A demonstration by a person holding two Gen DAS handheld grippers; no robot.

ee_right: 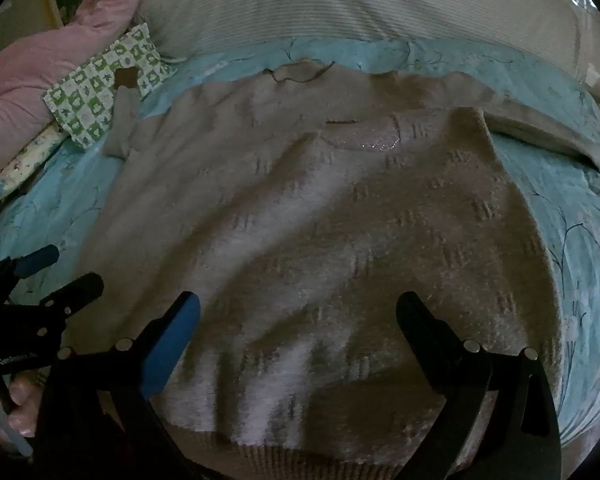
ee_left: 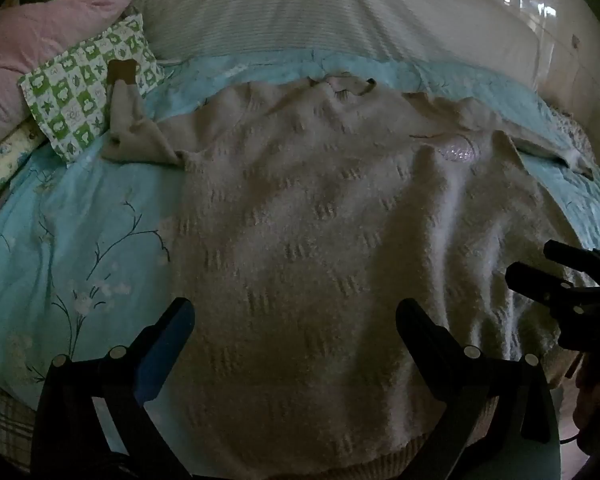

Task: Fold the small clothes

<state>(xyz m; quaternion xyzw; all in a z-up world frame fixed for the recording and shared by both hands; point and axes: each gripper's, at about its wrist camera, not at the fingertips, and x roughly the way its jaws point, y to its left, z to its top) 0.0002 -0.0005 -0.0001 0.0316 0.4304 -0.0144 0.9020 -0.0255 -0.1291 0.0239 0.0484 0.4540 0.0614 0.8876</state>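
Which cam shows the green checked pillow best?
Left wrist. The green checked pillow sits larger there, its prints readable, with a sleeve end of the sweater lying over it. The right wrist view shows the same pillow smaller and dimmer.

small white lettering, roughly "genrobot.ai", stands on the left gripper (ee_right: 66, 276) body; nothing else is legible.
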